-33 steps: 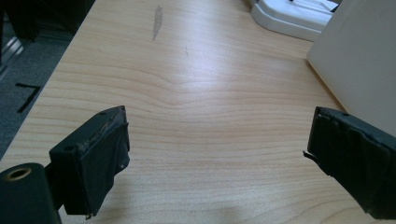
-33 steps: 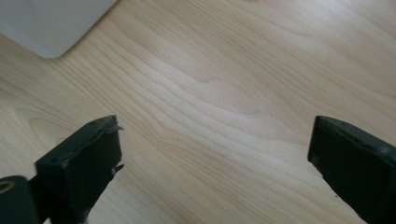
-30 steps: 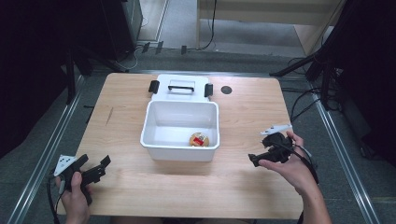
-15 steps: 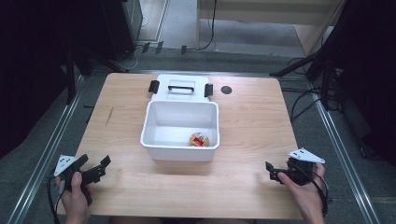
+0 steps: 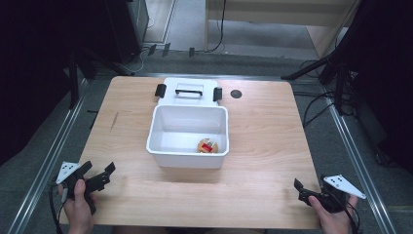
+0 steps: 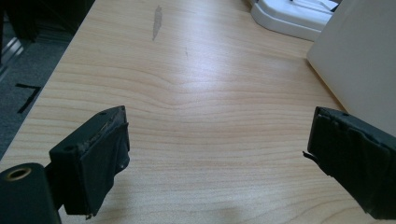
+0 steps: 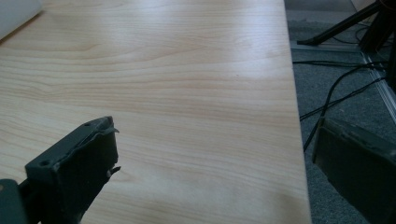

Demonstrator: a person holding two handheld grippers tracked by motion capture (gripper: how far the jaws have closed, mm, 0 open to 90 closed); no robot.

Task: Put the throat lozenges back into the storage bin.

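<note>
the left gripper (image 5: 100,171) is sitting at the near left corner of the table (image 5: 272,141), held in the person's left hand (image 5: 78,207), with its jaws standing wide apart and gripping nothing. in the left gripper view those jaws are framing bare wood, and the white wall of the bin (image 6: 359,60) is rising at the right, near but not touching the right-hand jaw.

the right gripper (image 5: 304,191) is resting at the near right corner, held in the right hand (image 5: 333,219), its jaws also spread wide and empty. in the right gripper view one jaw is hanging over the wood while the other is standing past the table's edge, over the grey floor (image 7: 345,74) and its cables (image 7: 327,102).

the bin (image 5: 187,137) is standing open in the middle of the table, well apart from both grippers. a small round thing (image 5: 207,146), yellowish with red on it, is lying on the bin's floor toward its near right corner; what it is cannot be told. the lid (image 5: 189,90), white with a handle and two black clasps, is lying flat just behind the bin, touching its far wall or nearly so.
</note>
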